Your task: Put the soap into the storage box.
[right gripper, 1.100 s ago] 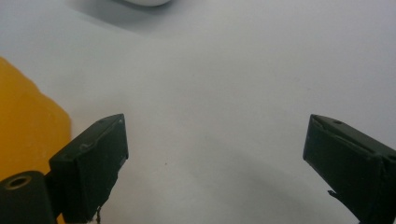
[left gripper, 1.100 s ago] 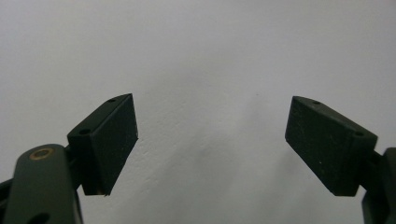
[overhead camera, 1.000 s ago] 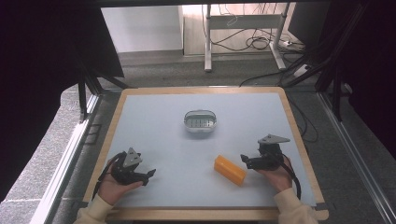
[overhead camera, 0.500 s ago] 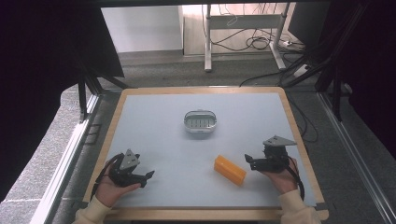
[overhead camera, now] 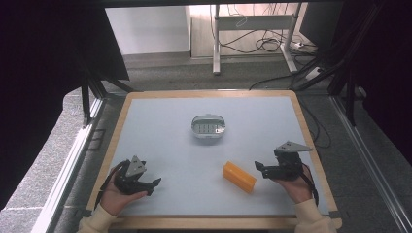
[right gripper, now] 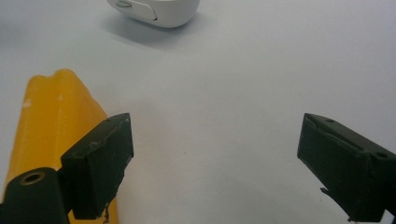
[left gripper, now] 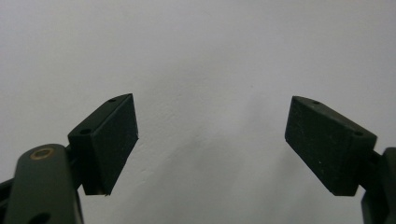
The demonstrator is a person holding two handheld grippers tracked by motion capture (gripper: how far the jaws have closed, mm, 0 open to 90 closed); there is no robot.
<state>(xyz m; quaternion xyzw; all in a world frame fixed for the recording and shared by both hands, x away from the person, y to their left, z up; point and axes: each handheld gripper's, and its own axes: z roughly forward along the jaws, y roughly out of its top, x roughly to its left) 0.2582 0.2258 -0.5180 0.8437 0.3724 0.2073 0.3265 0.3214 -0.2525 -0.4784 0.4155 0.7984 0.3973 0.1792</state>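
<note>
Since a second ago the right gripper has drawn back toward the tabletop's right edge, and the left gripper has eased slightly nearer the front edge. Both hang with jaws spread wide and nothing between them; in the left gripper view they frame bare pale surface. An orange block lies near the front, right of centre, just left of the right gripper, its end beside one jaw in the right gripper view. A small oval tin sits mid-tabletop, well apart from both.
</note>
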